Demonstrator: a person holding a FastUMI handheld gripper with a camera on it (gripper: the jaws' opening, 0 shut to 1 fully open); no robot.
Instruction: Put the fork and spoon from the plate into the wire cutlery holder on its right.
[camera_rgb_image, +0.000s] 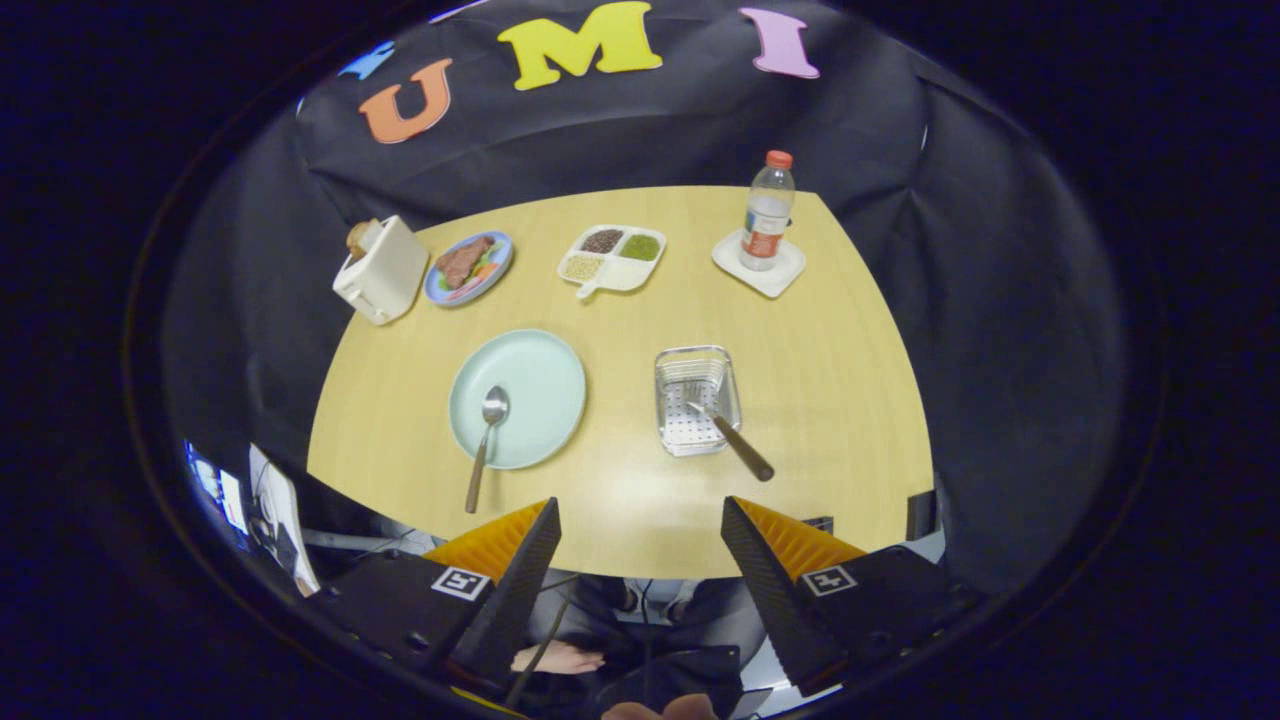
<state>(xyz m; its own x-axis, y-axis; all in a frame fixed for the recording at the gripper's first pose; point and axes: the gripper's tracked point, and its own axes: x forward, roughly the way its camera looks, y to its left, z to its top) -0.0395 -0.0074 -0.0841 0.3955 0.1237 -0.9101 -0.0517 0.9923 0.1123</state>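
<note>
Gripper view: fingers (640, 520) spread, empty; bottle (768, 212) label unreadable; fork (728, 432) in holder (696, 400).

Spoon (487, 435) on plate (530, 385); fork (722, 425) seemingly in wire holder (696, 400)

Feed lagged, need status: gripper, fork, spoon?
Gripper open, above table's near edge. Fork in wire holder. Spoon on plate. Nothing blocking.

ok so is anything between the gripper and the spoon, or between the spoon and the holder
Nothing visible blocks either path. The open gripper hangs back over the table's near edge, with bare table up to the spoon on the plate. Bare wood also separates the plate from the wire holder, where the fork already leans.
</note>
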